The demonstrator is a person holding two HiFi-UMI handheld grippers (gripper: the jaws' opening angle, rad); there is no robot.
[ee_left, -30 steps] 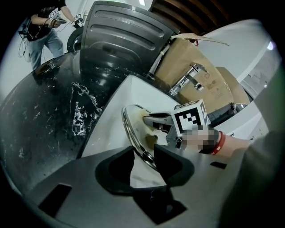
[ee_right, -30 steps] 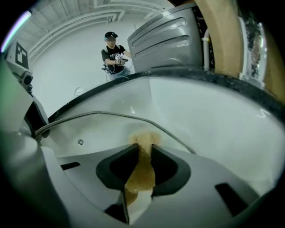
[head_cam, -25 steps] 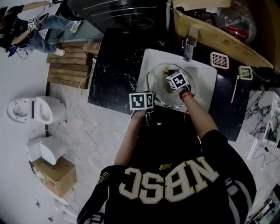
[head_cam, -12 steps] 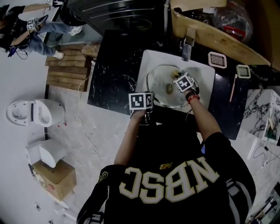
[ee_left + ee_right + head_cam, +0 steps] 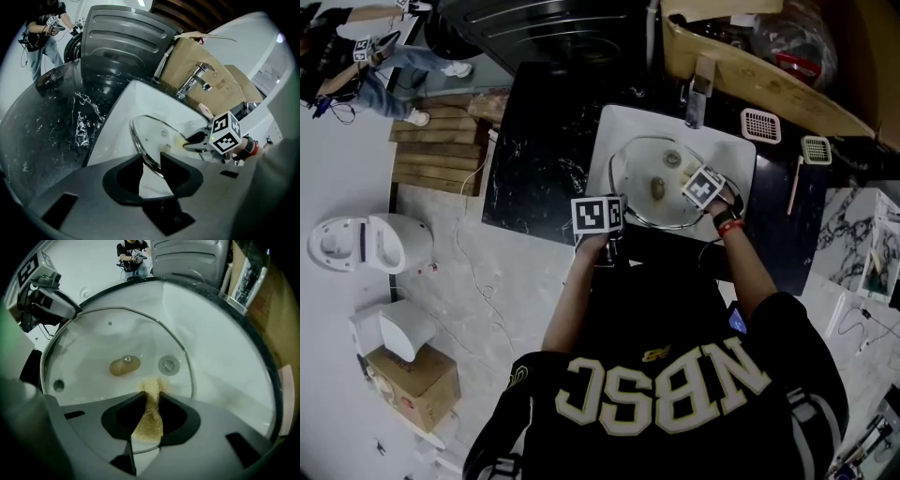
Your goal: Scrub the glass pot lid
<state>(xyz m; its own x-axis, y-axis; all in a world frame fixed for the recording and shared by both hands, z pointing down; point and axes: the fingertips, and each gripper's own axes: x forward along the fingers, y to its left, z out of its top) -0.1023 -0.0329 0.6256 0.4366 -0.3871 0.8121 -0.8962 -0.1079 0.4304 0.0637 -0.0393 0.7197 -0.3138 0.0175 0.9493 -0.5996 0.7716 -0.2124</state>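
Observation:
A round glass pot lid (image 5: 639,167) with a tan knob (image 5: 657,188) lies tilted in the white sink (image 5: 742,192). My left gripper (image 5: 610,217) is at the lid's near-left edge. In the left gripper view it (image 5: 150,161) is shut on the lid's metal rim (image 5: 140,150). My right gripper (image 5: 684,184) is over the lid's right side, shut on a yellow-tan sponge (image 5: 149,420). The sponge's tip touches the glass (image 5: 103,343) just in front of the knob (image 5: 124,365). The right gripper (image 5: 194,140) also shows beyond the lid in the left gripper view.
A chrome faucet (image 5: 696,89) stands at the sink's back. The sink drain (image 5: 168,365) shows through the glass. Black marble counter (image 5: 539,150) surrounds the sink, with a cardboard box (image 5: 769,80) and white strainers (image 5: 762,125) behind. A person (image 5: 366,66) stands far left.
My right gripper with the sponge has slid across the lid from over the knob toward the right side, uncovering the knob. The left gripper has kept its hold in place.

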